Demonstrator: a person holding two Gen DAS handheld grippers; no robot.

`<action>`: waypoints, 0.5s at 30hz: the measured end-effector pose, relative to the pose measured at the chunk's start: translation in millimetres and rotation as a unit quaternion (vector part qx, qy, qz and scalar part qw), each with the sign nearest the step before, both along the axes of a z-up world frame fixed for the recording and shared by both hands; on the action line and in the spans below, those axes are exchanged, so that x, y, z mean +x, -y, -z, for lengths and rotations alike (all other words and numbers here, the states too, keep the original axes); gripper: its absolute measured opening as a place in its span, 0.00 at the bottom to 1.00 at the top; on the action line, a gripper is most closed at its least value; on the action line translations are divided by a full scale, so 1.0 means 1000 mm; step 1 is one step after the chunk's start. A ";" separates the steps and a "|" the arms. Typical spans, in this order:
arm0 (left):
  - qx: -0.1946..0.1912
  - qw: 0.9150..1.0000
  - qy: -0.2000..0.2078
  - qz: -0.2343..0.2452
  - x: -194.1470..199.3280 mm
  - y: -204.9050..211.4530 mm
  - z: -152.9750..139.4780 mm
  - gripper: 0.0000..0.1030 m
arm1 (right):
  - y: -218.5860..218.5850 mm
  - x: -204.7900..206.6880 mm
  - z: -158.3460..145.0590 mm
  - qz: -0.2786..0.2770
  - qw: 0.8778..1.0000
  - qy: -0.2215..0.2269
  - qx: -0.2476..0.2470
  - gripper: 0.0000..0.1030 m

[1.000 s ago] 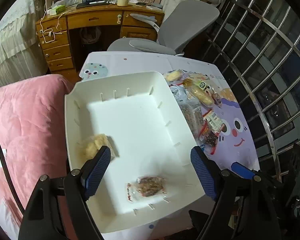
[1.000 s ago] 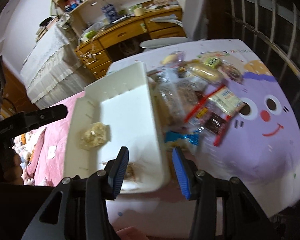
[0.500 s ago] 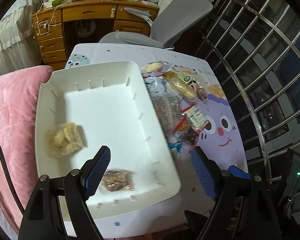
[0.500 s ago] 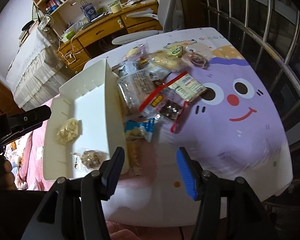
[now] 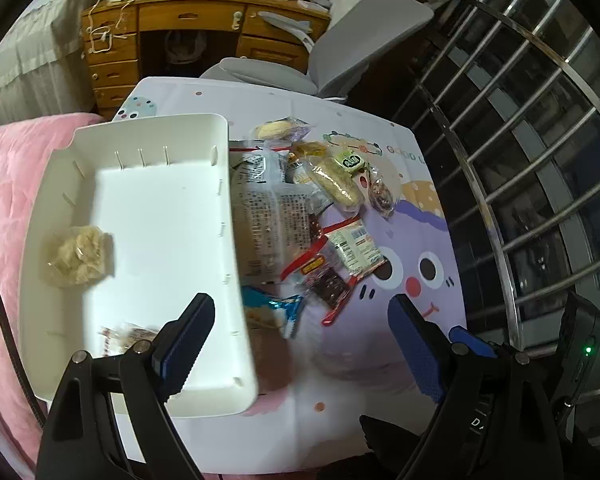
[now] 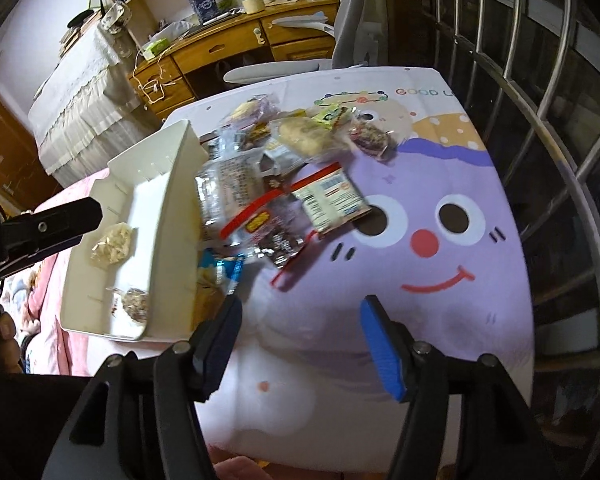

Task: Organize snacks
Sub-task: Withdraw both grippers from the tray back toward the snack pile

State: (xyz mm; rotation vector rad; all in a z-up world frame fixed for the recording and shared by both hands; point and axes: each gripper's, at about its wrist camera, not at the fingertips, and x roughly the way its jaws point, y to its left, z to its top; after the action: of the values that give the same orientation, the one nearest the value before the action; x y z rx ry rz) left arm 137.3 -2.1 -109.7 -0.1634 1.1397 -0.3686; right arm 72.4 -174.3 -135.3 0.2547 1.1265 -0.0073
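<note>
Jaws of both grippers just opening, empty

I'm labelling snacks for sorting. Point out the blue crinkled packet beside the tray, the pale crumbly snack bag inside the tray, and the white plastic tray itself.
Blue crinkled packet (image 5: 274,306): left wrist view, wrapper middle.
Pale crumbly snack bag (image 5: 78,254): left wrist view, bag centre.
White plastic tray (image 5: 152,208): left wrist view, bare floor.

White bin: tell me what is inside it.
The white bin holds two wrapped snacks: a pale crumbly one by its left wall and a brown one near its front edge. In the left wrist view, the left claw partly covers the brown one.
</note>
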 end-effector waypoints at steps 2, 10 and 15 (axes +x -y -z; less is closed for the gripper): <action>0.000 1.000 -0.002 -0.014 0.002 0.009 0.003 0.85 | 0.012 0.005 0.002 -0.012 1.000 -0.001 0.000 0.63; -0.007 0.997 -0.042 -0.065 0.011 0.043 0.026 0.85 | 0.047 0.025 0.008 -0.061 0.998 0.004 -0.014 0.64; -0.004 0.990 -0.092 -0.107 0.012 0.060 0.051 0.85 | 0.062 0.041 0.017 -0.086 0.996 0.006 -0.013 0.64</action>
State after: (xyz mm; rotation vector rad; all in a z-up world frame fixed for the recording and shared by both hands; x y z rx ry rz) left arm 149.2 -62.3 -160.3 -0.3298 1.2884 -0.1697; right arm 113.5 -236.6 -152.5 0.1347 1.1326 0.1320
